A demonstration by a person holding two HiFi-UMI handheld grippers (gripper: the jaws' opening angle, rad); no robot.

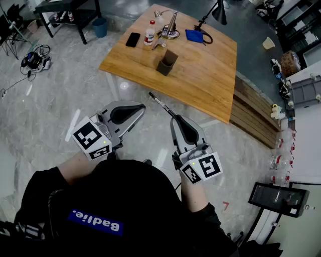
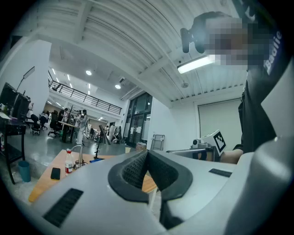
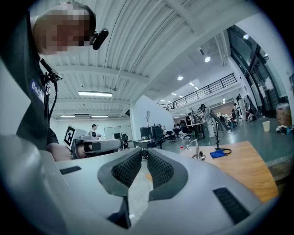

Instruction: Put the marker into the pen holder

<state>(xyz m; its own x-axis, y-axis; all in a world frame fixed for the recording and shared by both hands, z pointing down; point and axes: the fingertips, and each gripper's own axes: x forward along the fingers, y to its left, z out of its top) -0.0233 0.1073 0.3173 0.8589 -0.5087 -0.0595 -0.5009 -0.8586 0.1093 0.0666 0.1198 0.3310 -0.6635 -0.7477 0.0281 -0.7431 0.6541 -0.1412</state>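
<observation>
A dark marker (image 1: 161, 105) with a pale tip sticks out forward-left from my right gripper (image 1: 176, 119), which is shut on its rear end, in the air above the floor short of the table. In the right gripper view the pads (image 3: 158, 167) stand almost together, with a dark end (image 3: 144, 154) between the tips. My left gripper (image 1: 134, 108) is beside it on the left, shut and holding nothing; its pads (image 2: 133, 170) meet at the tip. The dark square pen holder (image 1: 167, 62) stands upright on the wooden table (image 1: 210, 75), well ahead of both grippers.
On the table's far side lie a black phone (image 1: 133, 39), a small bottle (image 1: 149, 32), a metal stand (image 1: 171, 27), a blue cloth (image 1: 194, 35) and a black desk lamp (image 1: 218, 12). Marble floor lies under the grippers. A blue bin (image 1: 100, 27) stands far left.
</observation>
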